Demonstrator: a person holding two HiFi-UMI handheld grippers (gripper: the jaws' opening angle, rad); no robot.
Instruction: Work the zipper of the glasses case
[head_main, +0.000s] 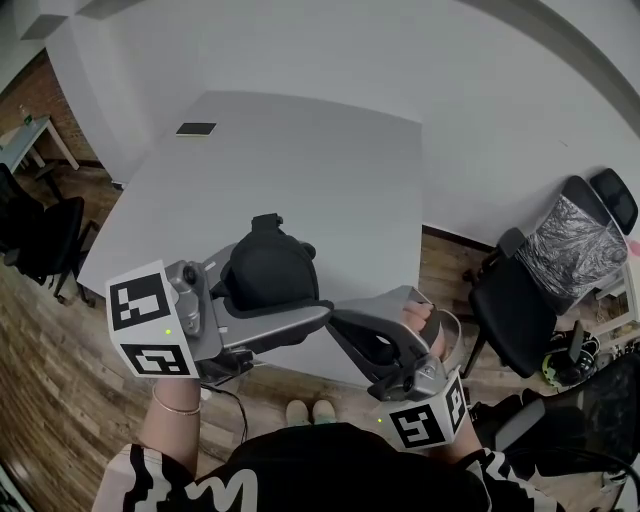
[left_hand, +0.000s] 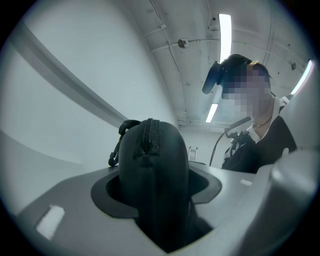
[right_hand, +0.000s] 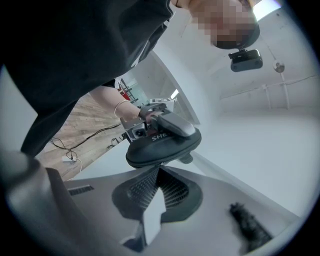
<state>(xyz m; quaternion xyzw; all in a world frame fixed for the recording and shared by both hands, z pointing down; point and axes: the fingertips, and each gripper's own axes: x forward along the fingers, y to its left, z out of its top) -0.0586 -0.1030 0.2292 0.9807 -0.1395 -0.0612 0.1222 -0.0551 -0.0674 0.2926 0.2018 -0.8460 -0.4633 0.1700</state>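
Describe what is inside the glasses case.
Nothing inside shows. The glasses case, clamped in the left gripper, has its zipper closed along the visible edge, so any contents are covered.

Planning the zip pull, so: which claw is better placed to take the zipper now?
Probably right. The left claw is clamped around the glasses case, steadying it; the right claw holds nothing and points at the case's edge, close by.
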